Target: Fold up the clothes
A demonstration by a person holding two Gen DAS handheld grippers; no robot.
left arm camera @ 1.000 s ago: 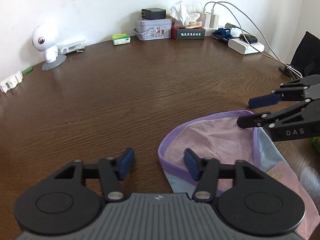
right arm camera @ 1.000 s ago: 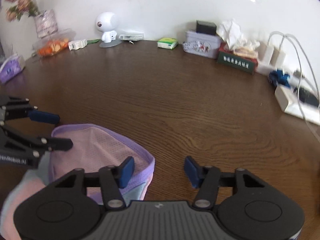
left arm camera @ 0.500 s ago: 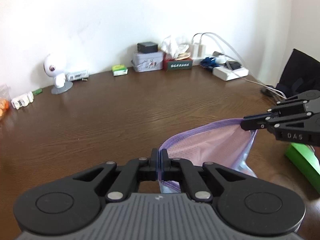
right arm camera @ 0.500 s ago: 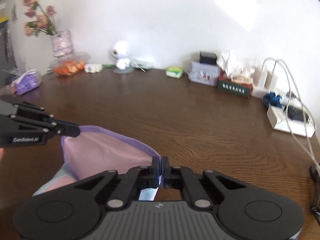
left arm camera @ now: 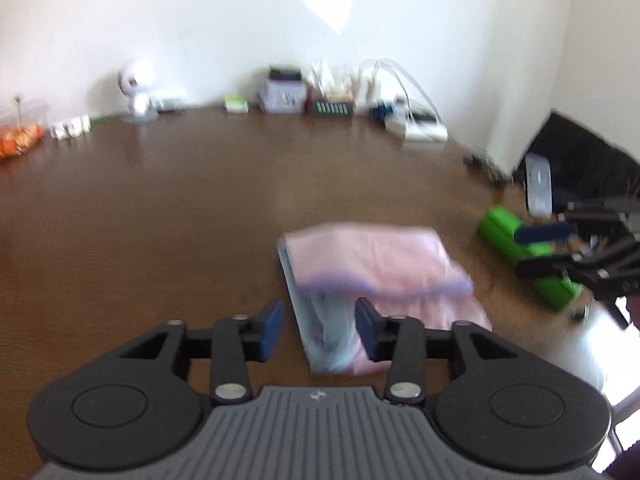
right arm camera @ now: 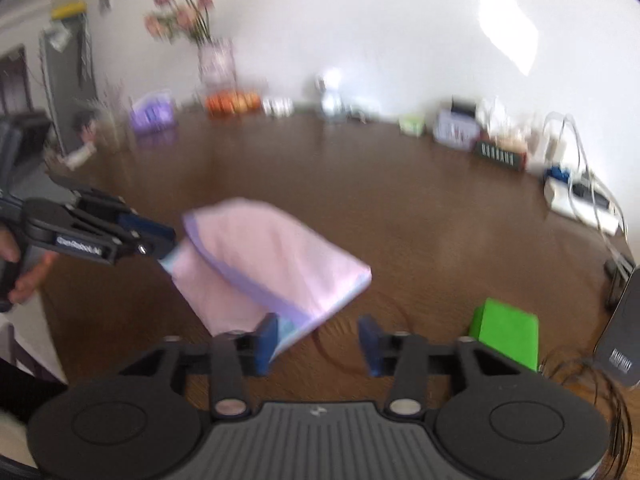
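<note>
A pink garment (left arm camera: 380, 264) with a purple hem lies folded over on the brown table (left arm camera: 200, 208). My left gripper (left arm camera: 319, 330) hovers over its near left corner. Its jaws are opening, and the cloth shows between the blue pads (left arm camera: 272, 330) without touching them. My right gripper (right arm camera: 319, 342) is over the near right corner of the garment (right arm camera: 276, 256), jaws also opening, with nothing pressed between them. Each gripper appears in the other's view: the right gripper (left arm camera: 560, 248) at the right edge, the left gripper (right arm camera: 148, 236) at the left. Both views are blurred.
A green box (right arm camera: 506, 332) sits right of the garment, with a dark device (right arm camera: 620, 340) beyond it. A power strip with cables (right arm camera: 580, 204), tins, a tissue box, a white figurine (left arm camera: 136, 92) and a flower vase (right arm camera: 216, 60) line the wall. A person's hand (right arm camera: 24, 276) holds the left gripper.
Both grippers shut on the purple hem, drew it back toward me over the garment, then let go. Their jaws now stand apart and the cloth lies folded.
</note>
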